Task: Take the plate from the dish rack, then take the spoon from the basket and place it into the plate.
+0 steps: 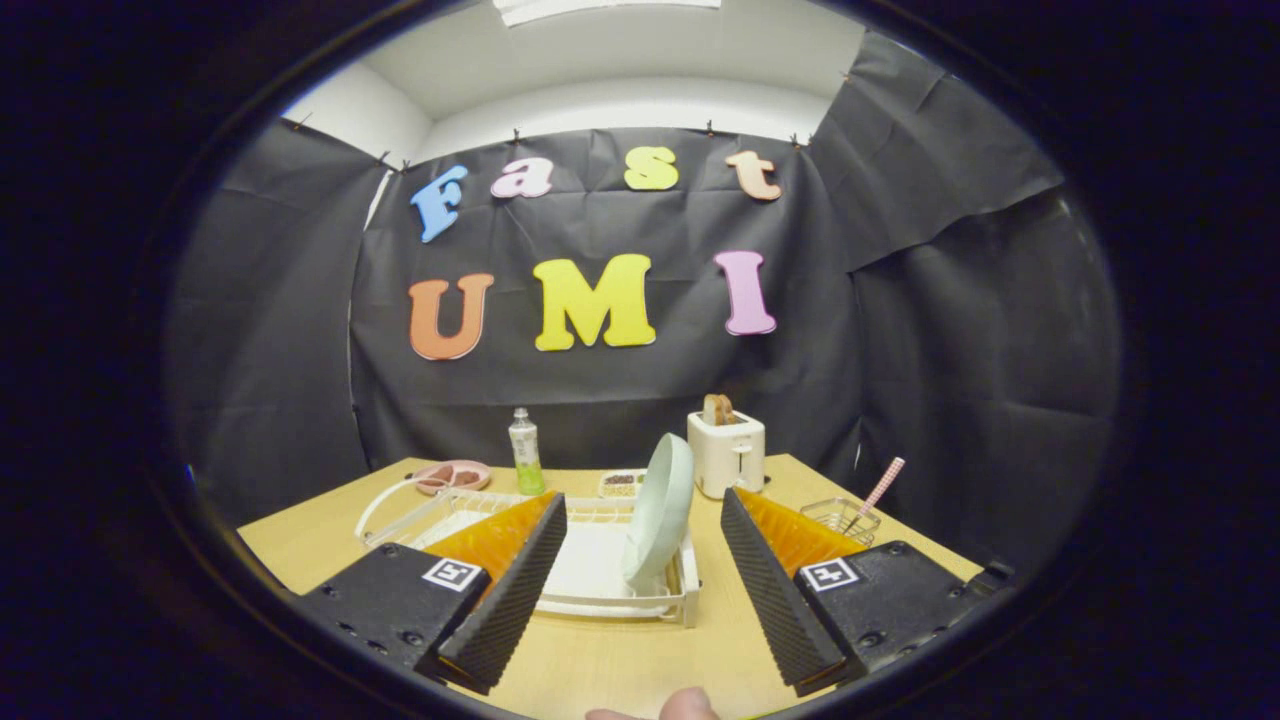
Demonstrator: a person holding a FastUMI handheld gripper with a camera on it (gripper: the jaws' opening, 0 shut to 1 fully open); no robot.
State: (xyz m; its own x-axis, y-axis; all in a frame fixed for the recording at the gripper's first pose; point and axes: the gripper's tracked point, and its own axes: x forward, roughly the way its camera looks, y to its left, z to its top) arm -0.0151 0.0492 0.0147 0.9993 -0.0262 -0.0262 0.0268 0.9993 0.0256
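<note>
Nearest, a fingertip (688, 706) of the person's hand shows just behind the tool (640, 600), low over the bare wooden tabletop (620, 665). That tool stands wide open, its two fingers (510, 590) spread well apart and holding nothing. Just ahead of the tool, between the fingers, sits the white dish rack (600, 575), and the pale green plate (660, 510) stands on edge in the rack's right end, tilted a little. Right of the dish rack, beyond the right finger, a small wire basket (838, 517) holds the spoon (878, 492), whose checked pink handle leans up and out to the right. Behind the dish rack stand a green bottle (525, 452), a pink divided dish (452, 476), a small tray of food (622, 484) and a white toaster (726, 450) with bread in its slots, all before the black cloth wall
</note>
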